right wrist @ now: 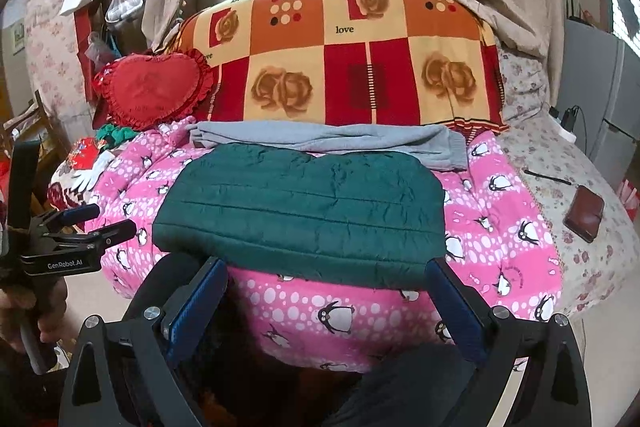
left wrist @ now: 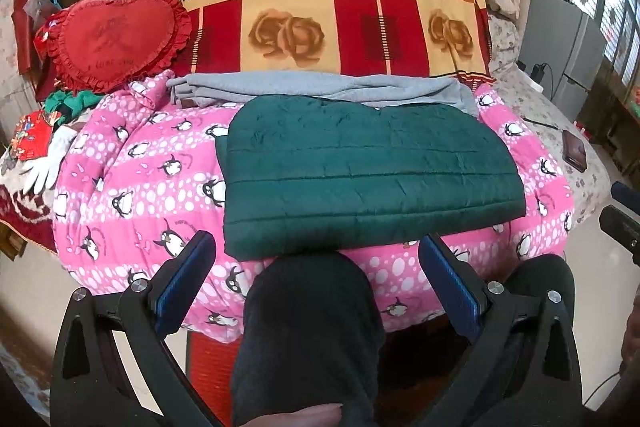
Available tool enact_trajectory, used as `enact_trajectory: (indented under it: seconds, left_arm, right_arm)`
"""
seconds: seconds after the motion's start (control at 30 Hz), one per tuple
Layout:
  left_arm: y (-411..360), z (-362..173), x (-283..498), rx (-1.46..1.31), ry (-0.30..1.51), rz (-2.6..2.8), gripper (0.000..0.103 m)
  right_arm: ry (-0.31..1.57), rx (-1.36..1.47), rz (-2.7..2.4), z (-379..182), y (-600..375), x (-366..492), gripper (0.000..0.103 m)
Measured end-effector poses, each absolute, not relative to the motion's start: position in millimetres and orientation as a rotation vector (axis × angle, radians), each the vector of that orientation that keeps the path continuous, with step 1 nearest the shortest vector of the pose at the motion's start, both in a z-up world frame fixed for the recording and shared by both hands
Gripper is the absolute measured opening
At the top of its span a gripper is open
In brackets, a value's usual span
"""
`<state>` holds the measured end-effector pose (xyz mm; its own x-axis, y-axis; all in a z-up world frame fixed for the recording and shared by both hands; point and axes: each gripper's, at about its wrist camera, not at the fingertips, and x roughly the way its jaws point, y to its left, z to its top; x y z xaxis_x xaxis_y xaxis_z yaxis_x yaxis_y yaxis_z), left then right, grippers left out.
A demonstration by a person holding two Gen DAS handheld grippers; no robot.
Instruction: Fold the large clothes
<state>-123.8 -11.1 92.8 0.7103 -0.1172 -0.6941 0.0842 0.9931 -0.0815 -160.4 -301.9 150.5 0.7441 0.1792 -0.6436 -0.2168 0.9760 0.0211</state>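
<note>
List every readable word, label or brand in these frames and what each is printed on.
"love": printed several times on the red, orange and cream checked blanket, clearest at.
"GenRobot.AI": on the body of the left gripper.
Heart-shaped red cushion: faint lettering, too blurred to read.
Red packet beside the white glove: print unreadable.

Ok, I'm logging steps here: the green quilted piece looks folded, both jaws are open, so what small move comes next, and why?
Probably lift the folded green quilted garment aside, or reach past it for the grey garment behind. The green one lies as a neat rectangle on the pink penguin quilt, while the left gripper and right gripper hang open and empty short of its near edge.
</note>
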Motion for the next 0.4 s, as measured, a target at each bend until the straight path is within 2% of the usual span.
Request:
enact_trajectory:
  seconds: [0.4]
  left_arm:
    - [-10.6,90.6,-122.5,-0.033,0.745,-0.103,0.102]
  right_arm:
    - [0.708,-0.051,0.22,147.4,-296.4,-158.4,0.098]
